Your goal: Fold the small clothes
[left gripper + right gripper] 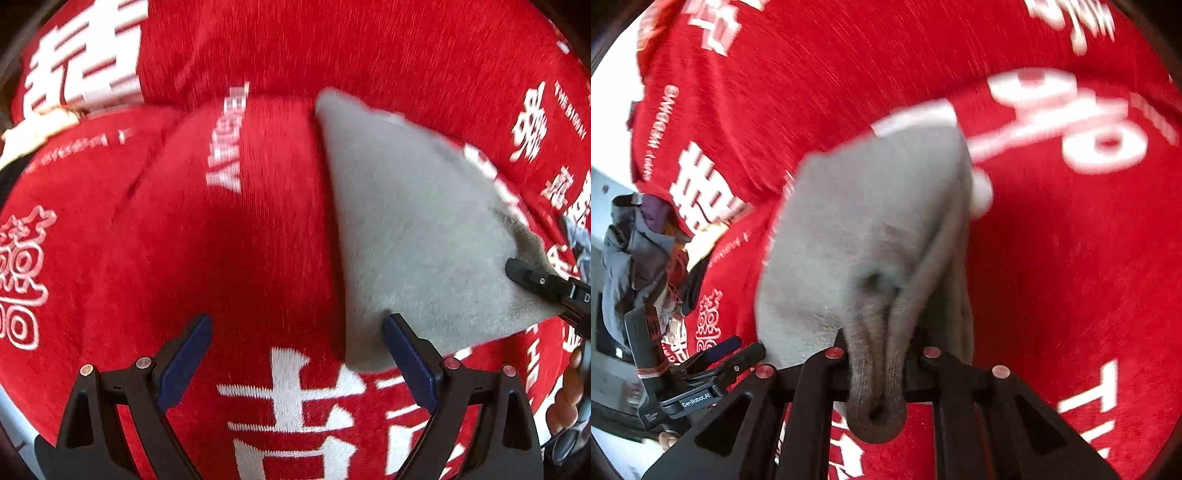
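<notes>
Two grippers over red cloth (229, 258), right gripper (875, 373) fingers pinching grey garment (864, 229), left gripper (295, 354) fingers spread.

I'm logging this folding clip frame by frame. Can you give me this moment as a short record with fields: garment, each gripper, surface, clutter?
garment: grey sock, partly lifted, one end bunched
right gripper: shut on the grey sock, fabric bulging out between its jaws
left gripper: open, holding nothing, right finger at the sock's near edge
surface: red cloth with white printed lettering
clutter: pile of mixed clothes at the far left of the right wrist view
sharpness: motion blur in both views
</notes>
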`<control>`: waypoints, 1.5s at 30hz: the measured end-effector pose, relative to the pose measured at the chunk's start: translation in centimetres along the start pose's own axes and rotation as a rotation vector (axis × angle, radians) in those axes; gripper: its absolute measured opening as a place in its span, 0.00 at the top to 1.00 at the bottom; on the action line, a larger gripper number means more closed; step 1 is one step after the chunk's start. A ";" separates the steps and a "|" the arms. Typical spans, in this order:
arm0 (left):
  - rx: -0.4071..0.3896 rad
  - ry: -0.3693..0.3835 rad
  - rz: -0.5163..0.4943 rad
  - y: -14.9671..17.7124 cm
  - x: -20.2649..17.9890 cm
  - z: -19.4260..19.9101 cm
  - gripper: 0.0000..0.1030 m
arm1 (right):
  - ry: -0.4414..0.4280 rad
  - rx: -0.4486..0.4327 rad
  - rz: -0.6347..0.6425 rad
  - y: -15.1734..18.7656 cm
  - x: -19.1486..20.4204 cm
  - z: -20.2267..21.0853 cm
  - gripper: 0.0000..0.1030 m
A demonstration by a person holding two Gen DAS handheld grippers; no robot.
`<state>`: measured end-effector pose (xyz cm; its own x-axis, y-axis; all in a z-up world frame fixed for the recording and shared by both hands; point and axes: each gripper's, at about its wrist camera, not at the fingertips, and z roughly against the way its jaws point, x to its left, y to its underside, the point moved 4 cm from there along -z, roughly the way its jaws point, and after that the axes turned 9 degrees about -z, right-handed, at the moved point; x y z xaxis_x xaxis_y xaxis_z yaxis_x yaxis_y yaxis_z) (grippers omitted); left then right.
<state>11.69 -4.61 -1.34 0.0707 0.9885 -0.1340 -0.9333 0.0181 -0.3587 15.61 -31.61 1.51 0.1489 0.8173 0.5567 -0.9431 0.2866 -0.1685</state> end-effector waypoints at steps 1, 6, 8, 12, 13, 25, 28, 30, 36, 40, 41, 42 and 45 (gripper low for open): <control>-0.005 0.003 0.011 0.3 0.0 0.0 0.08 | -0.002 0.011 -0.024 0.1 -0.4 -0.3 0.74; -0.066 0.013 -0.033 -0.9 -1.6 2.3 0.08 | -0.028 -0.074 -0.027 -1.1 -0.5 2.3 0.38; -0.076 0.018 -0.061 -1.9 -2.8 2.5 0.08 | -0.028 -0.109 -0.024 -2.3 -0.4 3.0 0.35; -0.068 0.051 -0.120 -4.1 -6.4 1.6 0.08 | -0.051 -0.079 -0.062 -5.4 -0.5 1.7 0.35; -0.063 0.056 -0.142 -4.6 -7.4 1.2 0.08 | -0.039 -0.070 -0.073 -6.3 -0.8 1.0 0.35; -0.033 0.010 -0.122 -7.1 -8.8 -2.3 0.01 | 0.104 -0.174 0.402 -9.9 5.8 -0.7 0.85; -0.017 -0.009 -0.117 -7.0 -8.7 -2.7 0.01 | 0.147 -0.117 0.343 -10.6 3.4 -2.9 0.85; -0.023 -0.036 -0.175 -6.7 -9.3 -2.9 0.01 | 0.154 -0.083 0.293 -10.4 1.0 -4.2 0.78; -0.022 0.017 -0.115 -6.5 -8.5 -1.6 0.01 | 0.053 -0.170 0.128 -9.0 -1.3 1.6 0.47; -0.037 0.068 -0.075 -4.3 -7.2 -0.1 0.01 | 0.003 -0.221 0.260 -4.0 0.5 5.9 0.45; -0.042 0.068 -0.082 -3.4 -7.0 0.2 0.01 | 0.005 -0.214 0.299 -3.0 0.9 6.2 0.45; -0.047 0.058 -0.097 -2.4 -6.9 0.5 0.01 | 0.013 -0.209 0.340 -2.0 1.6 6.2 0.45; -0.059 -0.017 -0.170 0.9 -6.3 0.8 0.01 | 0.064 -0.183 0.448 0.5 2.9 5.0 0.45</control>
<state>10.09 -10.67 -0.07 0.2190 0.9744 -0.0511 -0.8862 0.1767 -0.4282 14.09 -31.57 7.08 -0.2365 0.9078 0.3464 -0.8515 -0.0219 -0.5240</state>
